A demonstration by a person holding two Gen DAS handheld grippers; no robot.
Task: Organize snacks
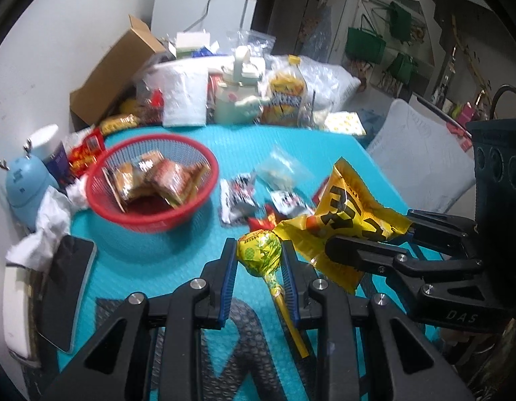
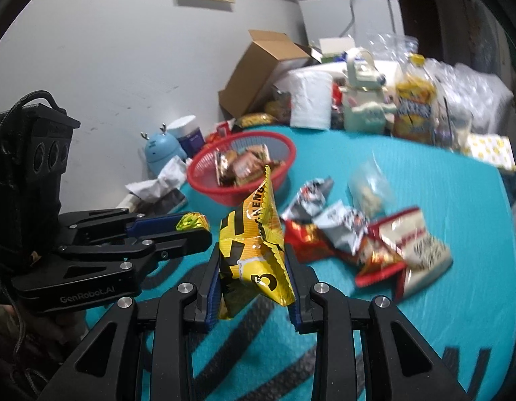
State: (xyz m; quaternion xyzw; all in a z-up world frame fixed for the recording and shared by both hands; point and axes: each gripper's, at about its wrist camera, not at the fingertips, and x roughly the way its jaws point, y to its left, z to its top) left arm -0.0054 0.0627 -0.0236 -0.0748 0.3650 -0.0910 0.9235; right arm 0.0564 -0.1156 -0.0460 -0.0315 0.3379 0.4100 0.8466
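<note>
My left gripper (image 1: pixel 259 250) is shut on a yellow-green wrapped lollipop (image 1: pixel 259 249), its yellow stick pointing back toward me. It also shows in the right wrist view (image 2: pixel 191 224). My right gripper (image 2: pixel 252 254) is shut on a yellow and black snack packet (image 2: pixel 254 250), held above the mat; it also shows in the left wrist view (image 1: pixel 344 214). A red mesh basket (image 1: pixel 151 220) with several wrapped snacks stands ahead on the left. Loose snack packets (image 2: pixel 344 227) lie on the teal mat (image 1: pixel 191 267).
A phone (image 1: pixel 67 284), crumpled tissue (image 1: pixel 54 214) and a blue bottle (image 1: pixel 24 187) sit left of the basket. A cardboard box (image 1: pixel 121 67), a white jug (image 1: pixel 237 97) and a yellow bag (image 1: pixel 286 97) crowd the back. A grey pillow (image 1: pixel 421 153) lies to the right.
</note>
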